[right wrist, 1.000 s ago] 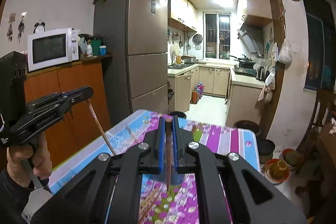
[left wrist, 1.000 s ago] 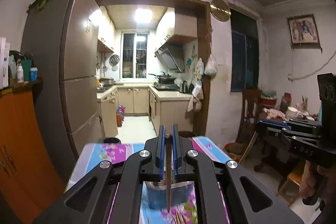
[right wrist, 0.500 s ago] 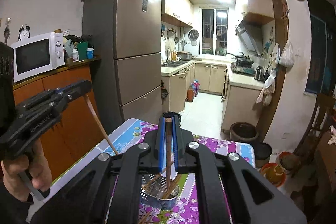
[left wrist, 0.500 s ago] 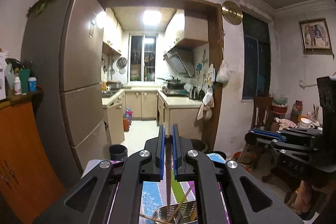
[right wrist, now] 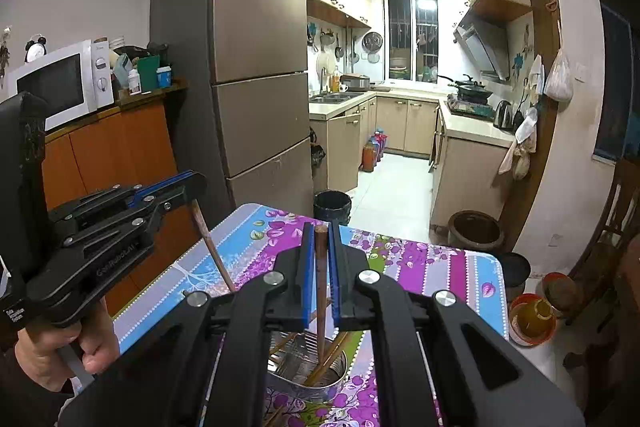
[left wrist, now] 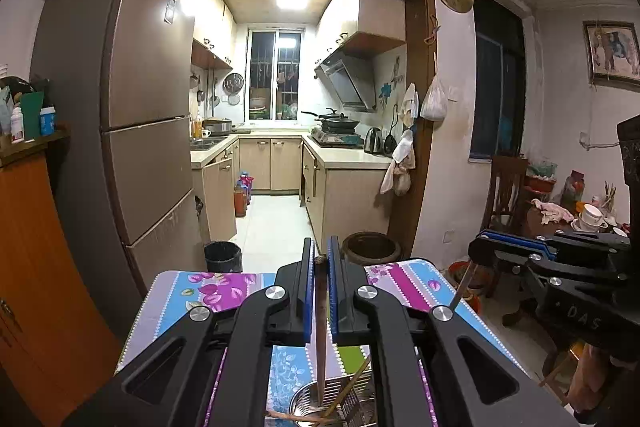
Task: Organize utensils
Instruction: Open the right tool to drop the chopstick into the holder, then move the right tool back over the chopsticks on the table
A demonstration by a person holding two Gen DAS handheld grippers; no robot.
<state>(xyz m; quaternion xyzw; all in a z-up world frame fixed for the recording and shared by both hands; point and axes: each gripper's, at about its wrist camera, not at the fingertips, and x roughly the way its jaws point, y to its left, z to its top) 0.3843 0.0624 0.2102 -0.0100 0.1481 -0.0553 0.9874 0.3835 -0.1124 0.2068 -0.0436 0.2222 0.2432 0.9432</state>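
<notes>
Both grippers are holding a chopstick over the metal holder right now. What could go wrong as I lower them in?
1. The metal holder already has chopsticks leaning across it; the right gripper's chopstick could catch on them.
2. The left gripper and its chopstick aim at the same holder, so the two sticks may collide.
3. The holder looks light; a push on its rim could tip it.

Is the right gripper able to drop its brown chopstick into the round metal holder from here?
Probably yes: the right gripper holds its brown chopstick upright, tip already inside the round metal holder, nothing between.
</notes>
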